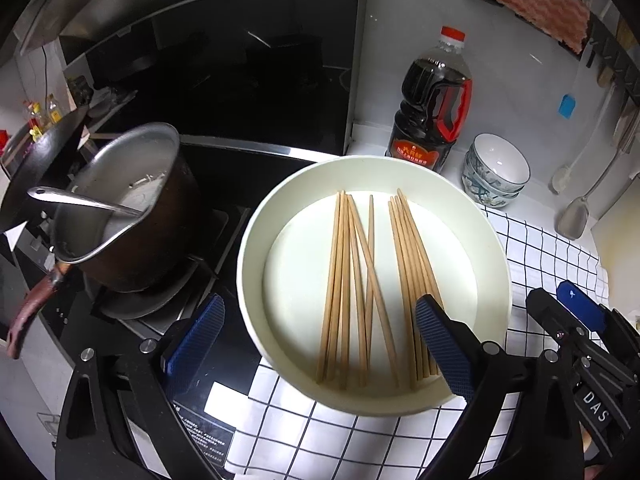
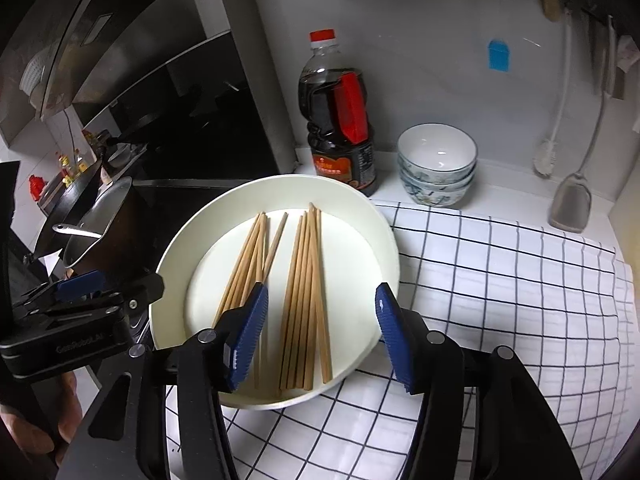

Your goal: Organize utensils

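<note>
A round white plate point(image 1: 250, 272) point(image 2: 172, 280) lies on a checked cloth and holds several wooden chopsticks in two loose groups. The left group point(image 1: 344, 280) point(image 2: 246, 268) is fanned and crossed. The right group point(image 1: 412, 264) point(image 2: 306, 292) lies closer together. My left gripper point(image 1: 318, 304) hangs open and wide over the plate's near side, with one finger outside the rim and the other over the right group. My right gripper point(image 2: 322, 288) is open above the right group, which lies below and between its blue pads point(image 2: 394, 336). Neither gripper touches a chopstick.
A metal pot point(image 1: 120, 208) with a ladle stands on the stove to the left. Behind the plate are a dark sauce bottle point(image 1: 432, 112) point(image 2: 340, 128) and stacked bowls point(image 1: 496, 172) point(image 2: 438, 164). A spatula point(image 2: 570, 204) hangs by the wall. The checked cloth point(image 2: 500, 280) spreads right.
</note>
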`<state>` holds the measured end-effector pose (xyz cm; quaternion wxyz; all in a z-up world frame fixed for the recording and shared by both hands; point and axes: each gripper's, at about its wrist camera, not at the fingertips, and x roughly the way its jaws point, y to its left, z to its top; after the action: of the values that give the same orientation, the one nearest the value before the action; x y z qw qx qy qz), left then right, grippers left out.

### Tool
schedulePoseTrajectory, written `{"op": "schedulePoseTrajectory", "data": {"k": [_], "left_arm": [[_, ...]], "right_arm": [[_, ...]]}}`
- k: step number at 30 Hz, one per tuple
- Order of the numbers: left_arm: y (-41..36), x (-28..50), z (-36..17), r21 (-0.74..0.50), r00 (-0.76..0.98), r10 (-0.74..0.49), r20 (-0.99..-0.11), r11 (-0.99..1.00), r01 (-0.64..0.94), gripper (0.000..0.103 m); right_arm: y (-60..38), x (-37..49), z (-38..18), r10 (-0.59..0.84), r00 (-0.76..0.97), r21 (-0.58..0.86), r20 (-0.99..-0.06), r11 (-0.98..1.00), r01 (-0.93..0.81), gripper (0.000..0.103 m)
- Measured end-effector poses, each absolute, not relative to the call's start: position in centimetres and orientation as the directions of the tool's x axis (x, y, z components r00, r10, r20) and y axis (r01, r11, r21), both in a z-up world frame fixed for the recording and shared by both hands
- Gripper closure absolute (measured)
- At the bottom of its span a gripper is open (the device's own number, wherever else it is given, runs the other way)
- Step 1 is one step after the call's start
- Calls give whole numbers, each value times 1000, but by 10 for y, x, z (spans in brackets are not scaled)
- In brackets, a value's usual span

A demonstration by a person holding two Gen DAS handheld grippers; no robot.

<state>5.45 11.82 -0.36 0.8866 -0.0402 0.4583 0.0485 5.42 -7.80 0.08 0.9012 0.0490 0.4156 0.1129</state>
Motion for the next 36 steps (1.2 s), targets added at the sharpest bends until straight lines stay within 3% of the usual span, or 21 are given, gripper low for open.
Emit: {"op": "schedulePoseTrajectory", "data": {"k": [9, 36], "left_arm": [[118, 33, 16, -21, 606, 74, -792, 989, -147, 6], [113, 6, 38, -17, 651, 103, -752, 984, -175, 6]], "right_arm": [[-78, 38, 14, 243, 629, 182, -739, 970, -161, 42], [-75, 17, 34, 265, 655, 171, -708, 964, -205, 38]]}}
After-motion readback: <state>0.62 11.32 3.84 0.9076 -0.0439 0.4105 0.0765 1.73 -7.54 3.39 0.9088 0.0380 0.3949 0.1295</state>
